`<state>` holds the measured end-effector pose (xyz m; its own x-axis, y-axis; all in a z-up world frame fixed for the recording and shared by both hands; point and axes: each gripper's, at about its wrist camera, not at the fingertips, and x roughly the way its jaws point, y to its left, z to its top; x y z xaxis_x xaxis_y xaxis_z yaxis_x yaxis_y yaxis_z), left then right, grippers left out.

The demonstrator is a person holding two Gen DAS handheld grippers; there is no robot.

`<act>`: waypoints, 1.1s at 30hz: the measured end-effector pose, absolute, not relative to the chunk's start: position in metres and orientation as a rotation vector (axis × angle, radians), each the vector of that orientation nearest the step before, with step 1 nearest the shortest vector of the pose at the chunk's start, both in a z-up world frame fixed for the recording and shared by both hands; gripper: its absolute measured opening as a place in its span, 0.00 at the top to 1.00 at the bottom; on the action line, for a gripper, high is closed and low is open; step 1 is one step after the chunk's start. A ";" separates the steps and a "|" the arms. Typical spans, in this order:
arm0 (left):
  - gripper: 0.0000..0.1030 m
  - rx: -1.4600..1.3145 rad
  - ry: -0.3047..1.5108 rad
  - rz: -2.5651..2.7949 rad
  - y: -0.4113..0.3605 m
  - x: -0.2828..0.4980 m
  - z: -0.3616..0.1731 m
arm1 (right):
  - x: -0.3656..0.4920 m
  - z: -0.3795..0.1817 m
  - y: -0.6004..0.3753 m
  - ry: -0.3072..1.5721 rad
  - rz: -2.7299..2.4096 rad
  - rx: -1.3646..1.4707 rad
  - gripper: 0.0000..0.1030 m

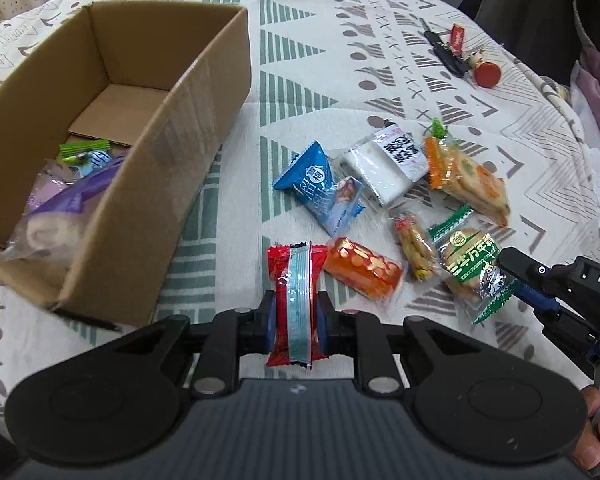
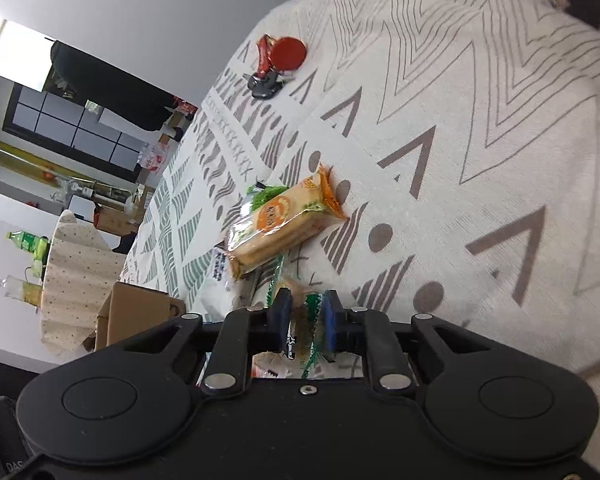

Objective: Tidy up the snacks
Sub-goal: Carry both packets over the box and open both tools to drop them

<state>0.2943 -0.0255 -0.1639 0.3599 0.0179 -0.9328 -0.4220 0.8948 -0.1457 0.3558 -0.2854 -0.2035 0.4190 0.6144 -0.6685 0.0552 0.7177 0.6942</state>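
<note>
Only the left wrist view takes in the cardboard box [image 1: 112, 152], open-topped at the left on the patterned tabletop [image 1: 300, 80], with a purple-wrapped bun [image 1: 52, 208] and a small green packet [image 1: 85, 148] lying in its near end. In that view the left gripper [image 1: 294, 316] has its jaws closed narrow on a red snack packet [image 1: 294, 304], whose long axis runs straight away from the camera, its pale blue seam strip facing up. To its right on the cloth lie an orange packet [image 1: 362, 270], a blue packet [image 1: 324, 188], a white packet [image 1: 388, 164], a long cracker pack [image 1: 466, 178] and a small clear packet of twisted sticks [image 1: 416, 246]; a bunch of keys with a red disc [image 1: 466, 58] sits well apart at the far side. The right gripper [image 1: 512, 280] reaches in from the right edge, closed on a green-and-white biscuit packet [image 1: 466, 256]. The right wrist view, rolled sideways, shows what the left cannot: the right gripper [image 2: 306, 320] with its blue pads [image 2: 328, 320] pinching the crimped end of that green packet [image 2: 310, 320], and the room beyond the table. There the cracker pack [image 2: 278, 226] slants from the orange end at upper right down to the left.
</note>
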 end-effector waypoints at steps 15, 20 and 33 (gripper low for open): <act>0.82 -0.402 1.117 0.251 -0.028 0.260 -0.121 | 0.310 -0.162 -0.287 1.027 0.431 0.704 0.90; 0.82 -0.415 1.106 0.244 -0.024 0.248 -0.113 | 0.296 -0.151 -0.281 1.009 0.441 0.712 0.90; 0.82 -0.449 1.071 0.219 -0.009 0.235 -0.094 | 0.282 -0.122 -0.260 0.970 0.440 0.681 0.90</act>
<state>0.2347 -0.0087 -0.0940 0.4690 -0.0426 -0.8821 -0.3849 0.8891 -0.2476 0.2822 -0.2602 -0.1224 0.5045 0.6203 -0.6006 -0.0437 0.7130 0.6998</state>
